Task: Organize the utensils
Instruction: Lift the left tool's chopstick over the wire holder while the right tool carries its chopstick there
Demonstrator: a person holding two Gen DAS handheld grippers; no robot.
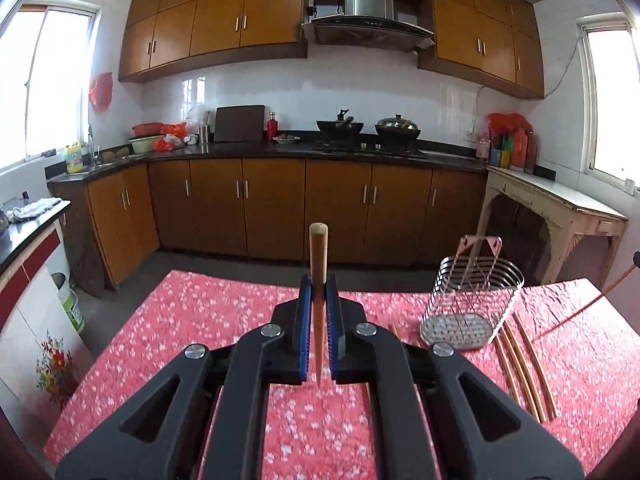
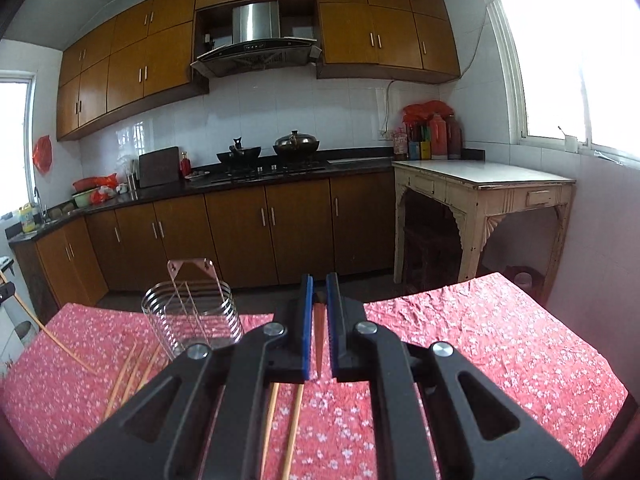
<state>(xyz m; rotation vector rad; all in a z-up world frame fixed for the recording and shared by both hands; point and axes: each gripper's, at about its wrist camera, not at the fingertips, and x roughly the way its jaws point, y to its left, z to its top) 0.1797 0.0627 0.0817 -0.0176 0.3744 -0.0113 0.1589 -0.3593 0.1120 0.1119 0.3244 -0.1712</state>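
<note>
My left gripper [image 1: 319, 292] is shut on a wooden chopstick [image 1: 318, 256] that points up and forward, above the red flowered tablecloth [image 1: 192, 320]. A wire utensil basket [image 1: 472, 300] stands to its right, with several chopsticks [image 1: 520, 364] lying beside it. My right gripper [image 2: 319, 292] is shut on another chopstick [image 2: 319, 332], seen end-on between the blue pads. The basket [image 2: 192, 312] is to its left, with loose chopsticks [image 2: 132, 372] in front of it and two more [image 2: 294, 428] under the gripper. The left hand's chopstick [image 2: 44, 330] shows at the far left.
The table's far edge drops to the kitchen floor. Brown cabinets [image 1: 272, 208] and a counter with pots run along the back wall. A cream side table [image 2: 480, 188] stands at the right. The right hand's chopstick [image 1: 592, 304] shows at the far right of the left wrist view.
</note>
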